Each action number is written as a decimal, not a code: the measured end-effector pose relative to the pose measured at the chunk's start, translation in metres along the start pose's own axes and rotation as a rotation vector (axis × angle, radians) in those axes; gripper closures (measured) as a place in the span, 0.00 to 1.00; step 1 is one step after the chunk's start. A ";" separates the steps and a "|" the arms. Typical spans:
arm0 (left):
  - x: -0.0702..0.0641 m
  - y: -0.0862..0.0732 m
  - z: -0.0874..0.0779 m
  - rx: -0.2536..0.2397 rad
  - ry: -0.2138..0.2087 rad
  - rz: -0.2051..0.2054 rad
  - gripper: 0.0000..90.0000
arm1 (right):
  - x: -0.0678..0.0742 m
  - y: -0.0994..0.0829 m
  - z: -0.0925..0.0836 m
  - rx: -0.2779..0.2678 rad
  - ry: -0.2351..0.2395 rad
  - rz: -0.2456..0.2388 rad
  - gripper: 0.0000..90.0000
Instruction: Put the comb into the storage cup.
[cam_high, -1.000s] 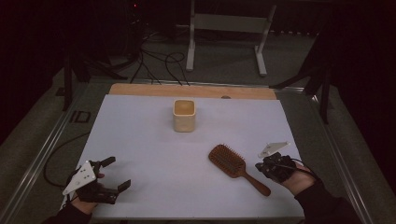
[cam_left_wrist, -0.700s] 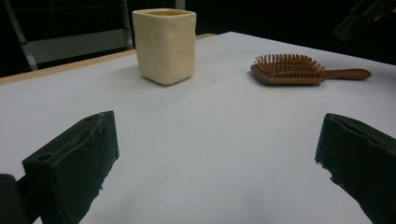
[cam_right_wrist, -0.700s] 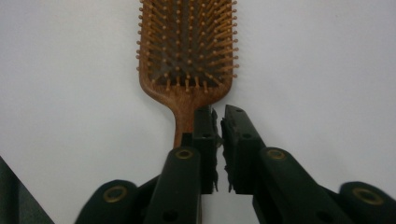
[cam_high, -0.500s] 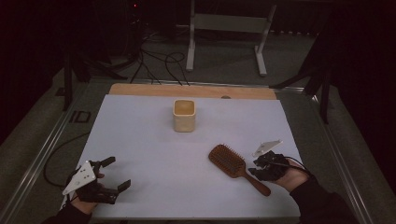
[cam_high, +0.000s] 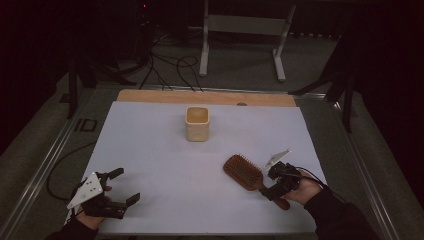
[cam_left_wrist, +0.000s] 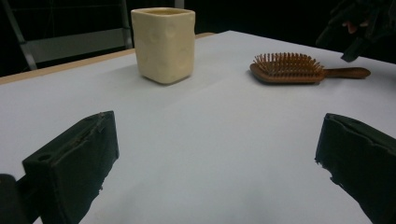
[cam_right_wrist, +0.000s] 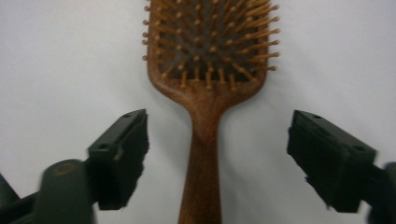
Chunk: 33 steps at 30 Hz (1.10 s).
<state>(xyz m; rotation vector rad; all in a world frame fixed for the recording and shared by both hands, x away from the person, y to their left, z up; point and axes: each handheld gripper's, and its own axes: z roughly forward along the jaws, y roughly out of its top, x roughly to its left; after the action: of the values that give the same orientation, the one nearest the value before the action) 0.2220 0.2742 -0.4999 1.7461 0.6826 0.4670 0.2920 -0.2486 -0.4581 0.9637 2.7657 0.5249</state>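
A wooden paddle hairbrush (cam_high: 243, 171) lies bristles up at the near right of the white sheet, its handle pointing toward the person. My right gripper (cam_high: 270, 183) hovers low over that handle. In the right gripper view the handle (cam_right_wrist: 201, 154) runs between my open jaws (cam_right_wrist: 217, 140), which have just been opening, and neither pad touches it. A cream square cup (cam_high: 197, 123) stands upright near the far middle. My left gripper (cam_high: 127, 185) rests open at the near left, with bare sheet between its jaws (cam_left_wrist: 217, 140) and the cup (cam_left_wrist: 163, 44) and brush (cam_left_wrist: 289, 70) ahead.
The white sheet (cam_high: 165, 165) covers the table, with a wooden strip (cam_high: 150, 96) along the far edge. Metal rails (cam_high: 45, 165) run down both sides. Cables and a metal stand (cam_high: 205, 40) sit on the floor beyond.
My right gripper has moved left and down over the brush handle, and its jaws have gone from shut to wide apart. The left gripper, cup and brush have stayed put.
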 end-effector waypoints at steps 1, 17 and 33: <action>0.000 0.000 0.000 0.000 0.000 0.000 0.00 | 0.000 0.000 0.000 0.000 0.000 0.000 0.21; 0.000 0.000 0.000 0.004 -0.004 -0.008 0.00 | 0.004 0.004 0.020 0.096 0.005 0.007 0.26; 0.001 0.000 0.000 0.004 -0.005 -0.011 0.00 | 0.003 0.013 0.031 0.194 0.012 -0.008 0.61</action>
<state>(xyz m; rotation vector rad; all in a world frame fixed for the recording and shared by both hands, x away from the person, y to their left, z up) 0.2226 0.2748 -0.5002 1.7457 0.6903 0.4541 0.3051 -0.2286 -0.4819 0.9902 2.8712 0.2649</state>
